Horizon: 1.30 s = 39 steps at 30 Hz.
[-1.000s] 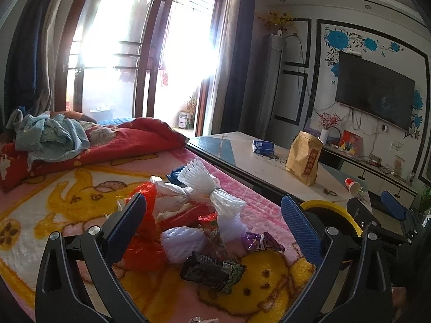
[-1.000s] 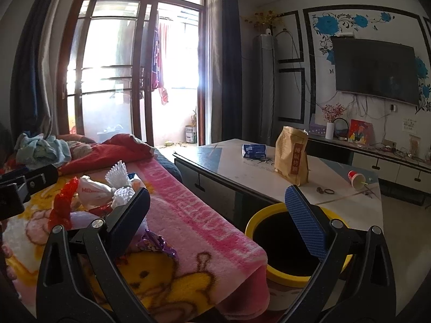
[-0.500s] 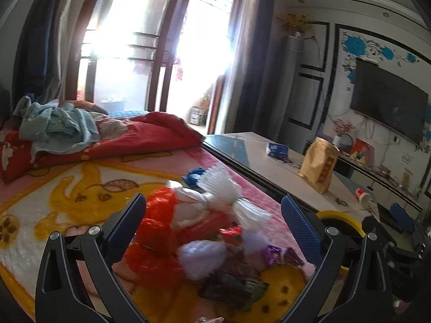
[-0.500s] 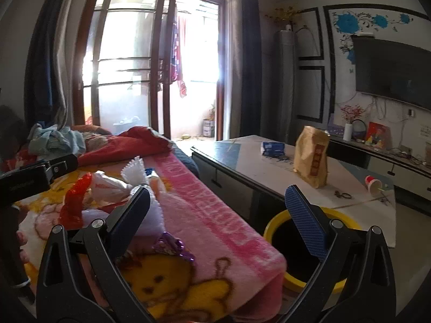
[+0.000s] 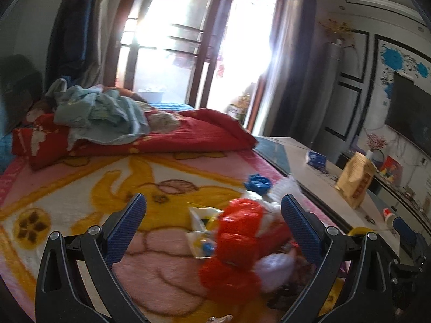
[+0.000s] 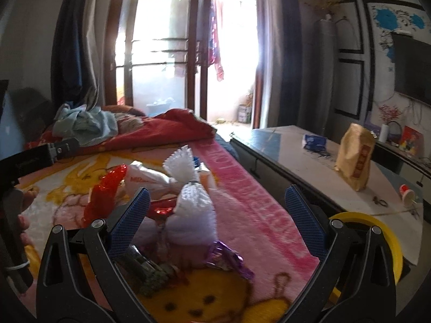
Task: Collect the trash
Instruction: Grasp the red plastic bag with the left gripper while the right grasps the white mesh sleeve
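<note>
A: Where is the trash?

B: Heaped on the pink and yellow cartoon blanket (image 6: 258, 215) covering the bed: a crinkled red plastic wrapper (image 5: 237, 231), white foam fruit nets (image 6: 194, 202), a white plastic bag (image 6: 146, 179), a purple foil wrapper (image 6: 229, 258) and a dark snack packet (image 6: 146, 269).

A: And the tools?

B: The left tool (image 5: 212, 228) has its jaws spread wide and holds nothing; the red wrapper lies between them, blurred. The right tool (image 6: 215, 220) is also wide open and empty, the foam nets between its jaws.

A: Anything nearby?

B: A round yellow-rimmed bin (image 6: 377, 231) stands beside the bed, below the white bench (image 6: 309, 172), which carries a brown paper bag (image 6: 355, 158) and a blue packet (image 6: 313, 141). A red quilt (image 5: 194, 134) with light blue clothes (image 5: 102, 113) sits further back.
</note>
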### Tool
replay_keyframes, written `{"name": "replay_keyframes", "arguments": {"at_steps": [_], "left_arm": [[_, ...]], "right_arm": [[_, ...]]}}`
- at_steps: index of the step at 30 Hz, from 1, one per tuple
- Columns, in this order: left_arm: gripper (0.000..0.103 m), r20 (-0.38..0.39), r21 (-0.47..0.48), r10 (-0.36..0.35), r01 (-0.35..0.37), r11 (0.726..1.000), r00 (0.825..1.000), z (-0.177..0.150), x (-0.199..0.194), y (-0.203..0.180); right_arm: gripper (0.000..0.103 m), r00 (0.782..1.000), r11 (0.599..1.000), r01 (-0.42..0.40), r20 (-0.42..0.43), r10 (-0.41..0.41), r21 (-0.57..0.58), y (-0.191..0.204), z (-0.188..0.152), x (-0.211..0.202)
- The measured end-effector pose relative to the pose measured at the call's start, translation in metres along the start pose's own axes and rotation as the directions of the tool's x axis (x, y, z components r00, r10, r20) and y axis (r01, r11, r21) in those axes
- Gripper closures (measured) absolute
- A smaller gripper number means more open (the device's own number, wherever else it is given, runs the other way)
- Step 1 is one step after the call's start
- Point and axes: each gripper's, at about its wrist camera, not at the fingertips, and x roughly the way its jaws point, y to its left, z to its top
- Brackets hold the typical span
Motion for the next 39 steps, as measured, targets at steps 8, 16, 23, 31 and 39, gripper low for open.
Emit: {"name": "replay_keyframes", "arguments": {"at_steps": [8, 16, 23, 31, 39], "left_arm": [[0.006, -0.054, -0.008, -0.001, 0.001, 1.000, 0.999, 0.002, 0.003, 0.025], [0.006, -0.156, 0.051, -0.049, 0.058, 0.997, 0.987, -0.006, 0.024, 0.009], [0.023, -0.252, 0.064, -0.081, 0.100, 0.993, 0.964, -0.014, 0.053, -0.010], [0.047, -0.323, 0.059, -0.109, 0.135, 0.989, 0.940, -0.028, 0.066, -0.019], [0.079, -0.336, 0.049, -0.154, 0.180, 0.982, 0.929, -0.030, 0.065, -0.021]], "right_arm": [[0.011, 0.992, 0.999, -0.037, -0.123, 0.038, 0.012, 0.009, 0.012, 0.045], [0.015, 0.968, 0.995, -0.042, -0.243, 0.063, 0.090, -0.006, 0.009, 0.080], [0.040, 0.925, 0.974, -0.090, -0.345, 0.159, 0.207, -0.019, 0.001, 0.104], [0.085, 0.897, 0.954, -0.173, -0.360, 0.256, 0.246, -0.016, -0.003, 0.106], [0.090, 0.927, 0.958, -0.181, -0.286, 0.242, 0.223, -0.019, 0.004, 0.088]]}}
